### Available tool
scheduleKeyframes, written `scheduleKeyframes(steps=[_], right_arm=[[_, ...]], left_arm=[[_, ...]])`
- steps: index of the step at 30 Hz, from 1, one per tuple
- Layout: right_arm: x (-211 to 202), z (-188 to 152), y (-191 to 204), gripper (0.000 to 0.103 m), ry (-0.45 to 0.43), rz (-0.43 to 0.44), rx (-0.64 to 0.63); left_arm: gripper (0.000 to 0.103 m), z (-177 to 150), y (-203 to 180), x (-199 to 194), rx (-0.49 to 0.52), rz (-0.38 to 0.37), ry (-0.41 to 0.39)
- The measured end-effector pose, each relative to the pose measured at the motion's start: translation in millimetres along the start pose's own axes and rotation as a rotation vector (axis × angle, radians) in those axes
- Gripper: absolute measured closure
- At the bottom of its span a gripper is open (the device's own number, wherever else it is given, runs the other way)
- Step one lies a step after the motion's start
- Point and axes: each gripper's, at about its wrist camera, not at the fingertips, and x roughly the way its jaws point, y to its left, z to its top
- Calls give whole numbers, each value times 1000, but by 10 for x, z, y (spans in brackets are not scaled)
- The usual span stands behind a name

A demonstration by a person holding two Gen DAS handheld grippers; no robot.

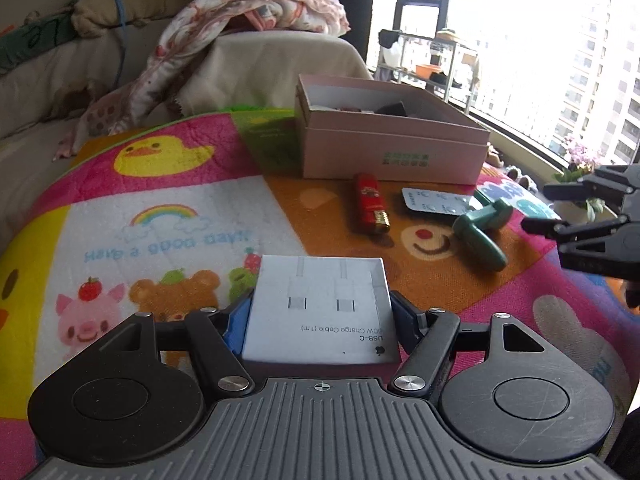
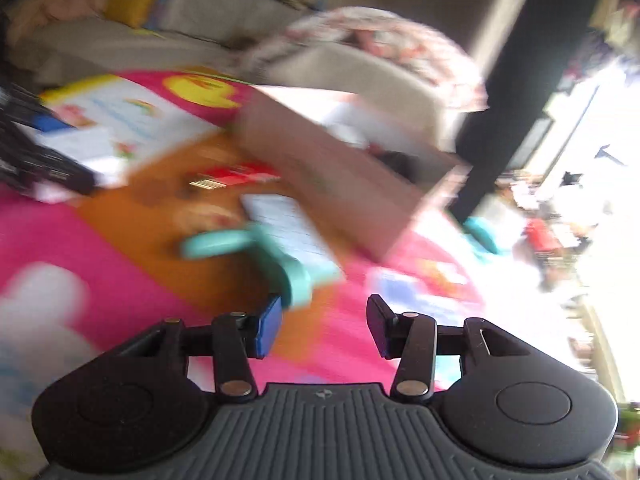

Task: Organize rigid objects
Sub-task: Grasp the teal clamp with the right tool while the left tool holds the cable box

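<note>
Jaws of the left gripper (image 1: 320, 316) clamp a white USB-C cable box (image 1: 320, 308) above the cartoon mat (image 1: 160, 200); the right gripper (image 2: 324, 326) hangs with jaws apart near a teal tool (image 2: 256, 252). Beyond lie a red lighter (image 1: 370, 204), a blister pack (image 1: 436, 202) and an open pink box (image 1: 392, 148).

I count one open pink cardboard box (image 1: 394, 142), one white cable carton (image 1: 320, 312), one red lighter (image 1: 370, 202), one blister pack (image 1: 436, 202), one teal plastic tool (image 1: 482, 230).

Pink box (image 1: 394, 148), red lighter (image 1: 370, 202), teal hook (image 1: 482, 228), cartoon-print mat (image 1: 160, 208).
</note>
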Motion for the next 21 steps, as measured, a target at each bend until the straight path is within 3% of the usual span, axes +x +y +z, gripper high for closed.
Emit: scheduleKeyframes(steps=[2,3,6,9,12,15,21], right_arm=[[51,-37,-176,55,28,-63,67],[48,-39,-282,51,40,-34,141],[-10,-49,-502,36,37,165,394],[11,-4,-467,36,12,268,523],[113,167,-224,35,-12,202,460],[278,295,-21,32,26,139,343],[300,273,26,32,38,168,328]], left_arm=[[29,-4,-127,25,51,49,7],[29,-11,-167,23,72,59,0],[28,-22,-136,19,44,35,5],[28,-25,-109,9,29,25,8],[28,-33,-146,-5,44,42,11],[28,-41,-141,-18,40,40,11],[29,-78,-164,-56,60,38,-5]])
